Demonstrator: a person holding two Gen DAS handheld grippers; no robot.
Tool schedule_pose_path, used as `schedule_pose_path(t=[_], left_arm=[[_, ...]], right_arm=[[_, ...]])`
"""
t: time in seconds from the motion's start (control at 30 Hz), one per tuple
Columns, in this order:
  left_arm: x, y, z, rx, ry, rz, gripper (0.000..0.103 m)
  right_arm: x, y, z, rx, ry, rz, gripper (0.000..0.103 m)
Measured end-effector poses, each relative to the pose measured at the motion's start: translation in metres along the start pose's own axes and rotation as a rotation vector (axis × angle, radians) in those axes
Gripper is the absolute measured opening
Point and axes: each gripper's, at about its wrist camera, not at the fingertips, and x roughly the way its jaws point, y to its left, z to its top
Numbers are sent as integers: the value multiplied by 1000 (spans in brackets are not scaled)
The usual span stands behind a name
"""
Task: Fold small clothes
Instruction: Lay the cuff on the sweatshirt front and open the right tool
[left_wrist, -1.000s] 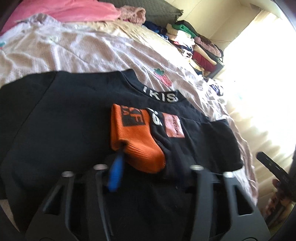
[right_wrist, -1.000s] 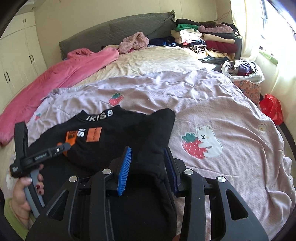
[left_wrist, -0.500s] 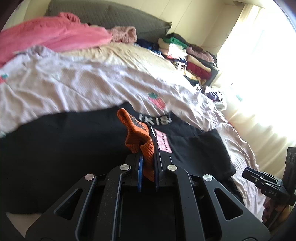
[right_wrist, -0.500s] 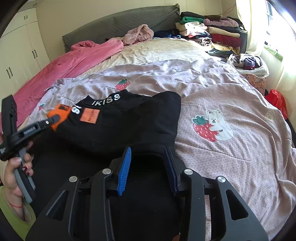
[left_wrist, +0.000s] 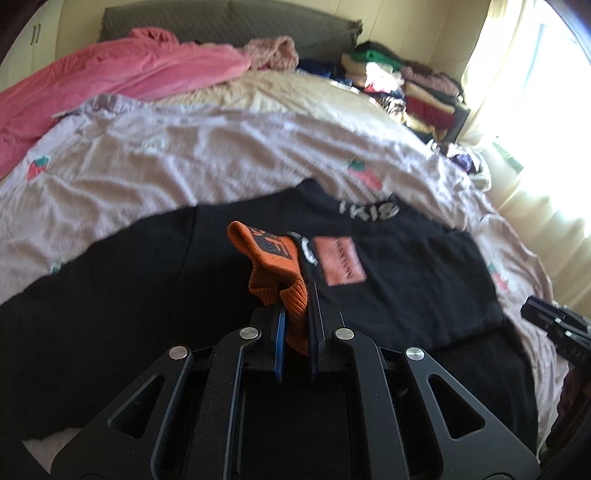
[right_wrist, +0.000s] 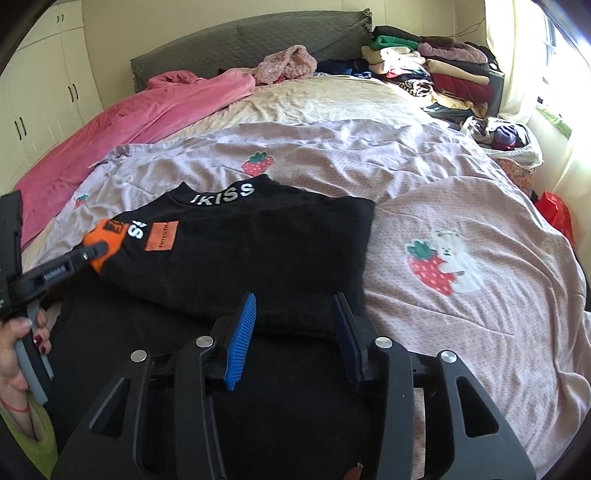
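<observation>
My left fingers (left_wrist: 295, 317) are clamped on the orange cuff (left_wrist: 275, 267) of the black top (right_wrist: 236, 251), lifting it off the cloth. My right fingers (right_wrist: 297, 332) stand apart, having just been widening, with the top's folded lower edge lying between them but not pinched. The top lies near the bed's (right_wrist: 461, 206) foot, its long axis toward the headboard (right_wrist: 251, 40), collar leading.
</observation>
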Motion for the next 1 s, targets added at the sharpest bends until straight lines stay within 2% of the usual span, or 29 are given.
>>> schedule_pose_path(t=[0.3, 0.47, 0.53, 0.6, 0.67, 0.7, 0.83, 0.93, 1.0], left_arm=[[-2, 17, -10, -37, 40, -17, 8], [-19, 21, -5, -17, 1, 59, 10], [-27, 20, -1, -14, -22, 65, 10], [-34, 19, 2, -17, -36, 48, 14], [-34, 15, 3, -13, -37, 26, 27], [-32, 12, 2, -6, -30, 28, 27], [-14, 4, -3, 15, 24, 19, 29], [0, -2, -10, 62, 70, 51, 44], [10, -3, -16, 74, 106, 59, 47]], right_arm=[[10, 22, 17, -26, -10, 37, 44], [17, 26, 23, -21, 6, 45, 44], [18, 27, 25, -19, 6, 57, 44], [16, 30, 28, -35, -8, 56, 49], [16, 30, 30, -45, -19, 52, 54], [18, 29, 32, -45, -21, 43, 54], [28, 23, 35, -7, -13, 31, 54], [35, 19, 34, 32, -7, 66, 54], [42, 20, 33, 47, 16, 98, 60]])
